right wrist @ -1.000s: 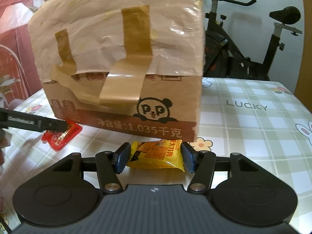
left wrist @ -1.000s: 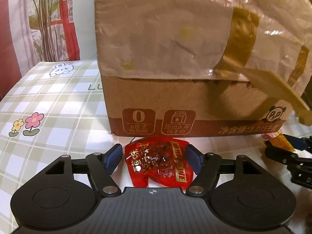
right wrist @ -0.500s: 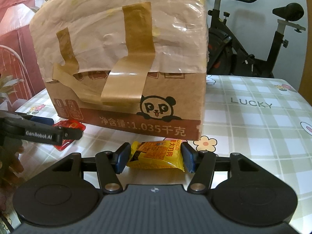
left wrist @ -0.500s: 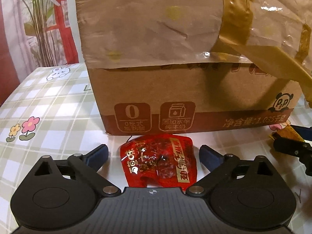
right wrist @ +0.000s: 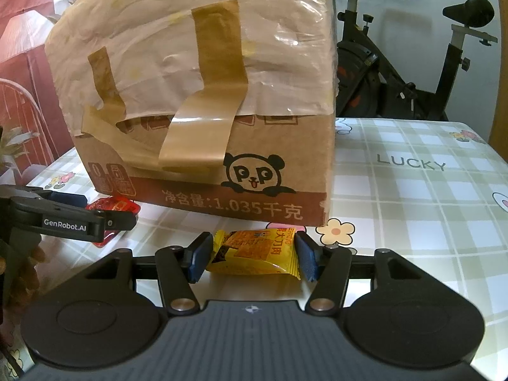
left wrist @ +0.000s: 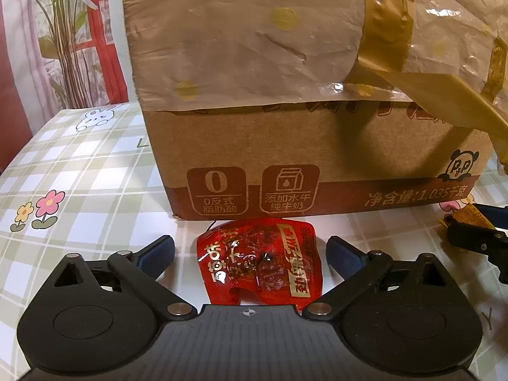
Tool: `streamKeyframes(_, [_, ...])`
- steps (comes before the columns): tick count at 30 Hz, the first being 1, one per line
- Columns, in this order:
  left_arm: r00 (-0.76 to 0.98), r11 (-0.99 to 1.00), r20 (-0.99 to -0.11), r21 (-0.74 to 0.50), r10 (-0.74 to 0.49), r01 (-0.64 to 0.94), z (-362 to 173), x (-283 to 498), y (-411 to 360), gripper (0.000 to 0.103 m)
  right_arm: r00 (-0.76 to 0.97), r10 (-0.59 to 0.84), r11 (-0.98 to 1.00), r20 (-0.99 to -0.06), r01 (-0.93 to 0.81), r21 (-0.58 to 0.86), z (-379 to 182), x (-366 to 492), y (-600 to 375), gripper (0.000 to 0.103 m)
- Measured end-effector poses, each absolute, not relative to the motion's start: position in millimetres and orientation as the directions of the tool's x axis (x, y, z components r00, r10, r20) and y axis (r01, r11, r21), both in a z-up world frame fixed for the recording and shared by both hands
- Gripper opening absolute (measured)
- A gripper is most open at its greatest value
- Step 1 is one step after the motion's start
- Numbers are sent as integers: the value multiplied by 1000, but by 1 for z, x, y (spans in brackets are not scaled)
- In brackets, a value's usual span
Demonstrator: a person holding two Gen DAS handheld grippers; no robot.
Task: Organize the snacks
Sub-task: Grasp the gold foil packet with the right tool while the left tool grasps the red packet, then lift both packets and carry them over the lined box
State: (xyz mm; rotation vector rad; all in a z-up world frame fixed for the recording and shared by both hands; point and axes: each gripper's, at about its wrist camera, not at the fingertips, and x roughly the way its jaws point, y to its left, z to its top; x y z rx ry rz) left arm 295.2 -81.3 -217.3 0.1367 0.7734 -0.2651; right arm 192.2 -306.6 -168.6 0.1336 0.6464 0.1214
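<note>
fingers (left wrist: 158, 249) of the left gripper (left wrist: 250, 249) stand wide and are narrowing slightly, pads clear of the red snack packet (left wrist: 258, 268) lying flat between them on the checked tablecloth (left wrist: 79, 171), just before the taped cardboard box (left wrist: 285, 111). right gripper (right wrist: 252, 255) clamps the yellow snack packet (right wrist: 254, 252) by both ends, close to the box front.

A red snack packet (left wrist: 258, 262) (gold lettering), a yellow snack packet (right wrist: 254, 252), a brown cardboard box (left wrist: 285, 127), a green-and-white checked tablecloth (right wrist: 412, 206).
</note>
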Motion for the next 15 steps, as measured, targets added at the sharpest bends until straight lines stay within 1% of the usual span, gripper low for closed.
streamKeyframes(1, [689,959,-701,24,-186,283,-216,294,-80,91,792,154,984,-591,-70,162,-169,192,-306,59])
streamKeyframes(2, [693,958,-696,22,-191,286,-213,292,-79,79,792,154,984,-591,-70,163,-169,192,-306,59])
streamKeyframes(3, [692,957,-695,20,-195,290,-211,290,-79,72,792,154,984,-590,-69,164,-169,192,-306,59])
streamKeyframes(4, [690,956,-697,18,-197,292,-210,290,-78,70,793,154,984,-589,-67,166,-169,192,-306,59])
streamKeyframes(5, [689,956,-697,18,-198,293,-210,288,-78,64,793,155,983,-589,-66,170,-169,192,-307,59])
streamKeyframes(6, [691,955,-694,18,-202,297,-209,286,-77,55,793,156,983,-589,-65,173,-169,193,-307,59])
streamKeyframes(7, [692,955,-693,17,-202,296,-208,285,-76,53,793,158,982,-589,-65,177,-169,193,-307,59])
streamKeyframes(9, [690,957,-696,15,-198,290,-207,283,-75,42,791,162,981,-589,-66,181,-169,194,-307,59])
streamKeyframes(11, [685,958,-702,11,-197,288,-205,279,-73,37,792,165,981,-588,-67,184,-169,193,-307,59])
streamKeyframes(12, [681,958,-705,7,-200,288,-204,277,-72,32,793,165,980,-586,-66,187,-169,193,-307,59])
streamKeyframes(13, [679,958,-706,5,-200,288,-203,274,-71,30,794,166,980,-585,-65,191,-169,193,-308,59])
streamKeyframes(15, [673,957,-711,-4,-206,289,-202,268,-69,29,794,168,978,-584,-60,199,-169,193,-309,59])
